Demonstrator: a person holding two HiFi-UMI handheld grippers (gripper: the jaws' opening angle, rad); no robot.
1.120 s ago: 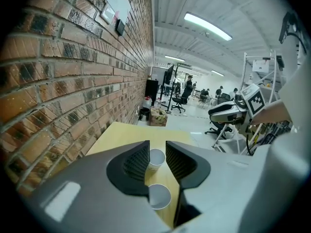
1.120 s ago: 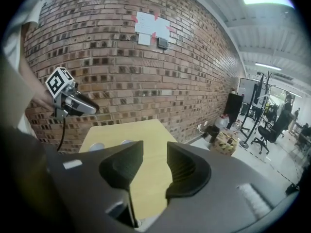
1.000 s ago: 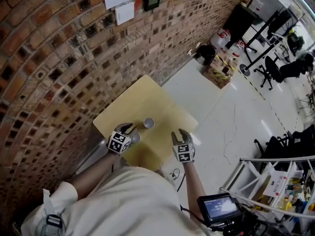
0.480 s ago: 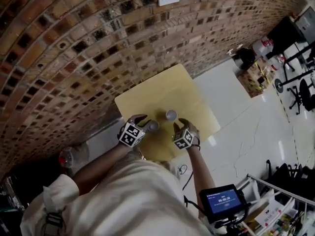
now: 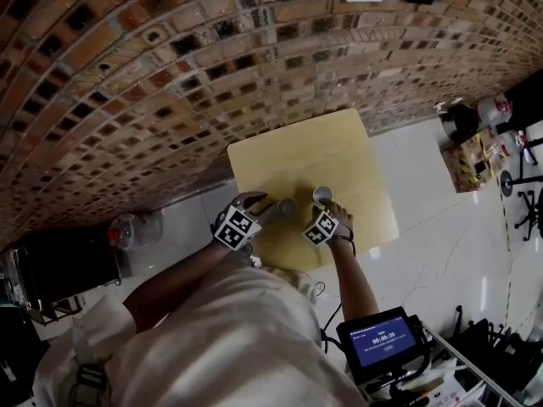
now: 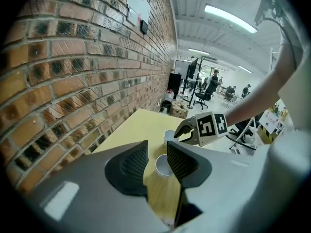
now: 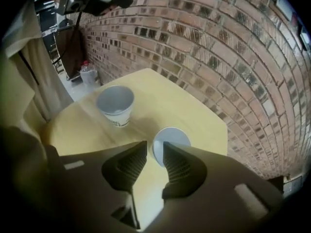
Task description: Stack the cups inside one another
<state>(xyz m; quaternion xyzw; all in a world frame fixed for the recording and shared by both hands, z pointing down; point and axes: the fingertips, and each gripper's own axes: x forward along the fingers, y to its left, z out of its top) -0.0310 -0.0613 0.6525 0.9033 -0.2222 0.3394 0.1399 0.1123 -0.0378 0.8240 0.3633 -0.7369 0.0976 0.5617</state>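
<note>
**Both grippers at the cups, neither clamped**

I have the left gripper (image 6: 157,153) angled down over the near-left part of the table (image 5: 297,155), with the forearm reaching in from behind. Its jaws stand slightly apart and have just been opening. The left cup (image 6: 161,166) stands upright just past their tips, its rim showing in the gap, and no pad presses on it.

The right gripper (image 7: 155,147) tips steeply down, its jaws straddling the near rim of the right cup (image 7: 171,136). They have just been closing, but the pads do not look pressed on the wall yet. This cup sits just beyond the left gripper and to its right, near the left cup but apart from it.

Ahead of both grippers the tabletop runs bare to its far edge, where the brick wall (image 5: 170,75) rises. The near edge lies just behind them. Right of the right gripper the top soon ends and white floor (image 5: 441,193) opens.
</note>
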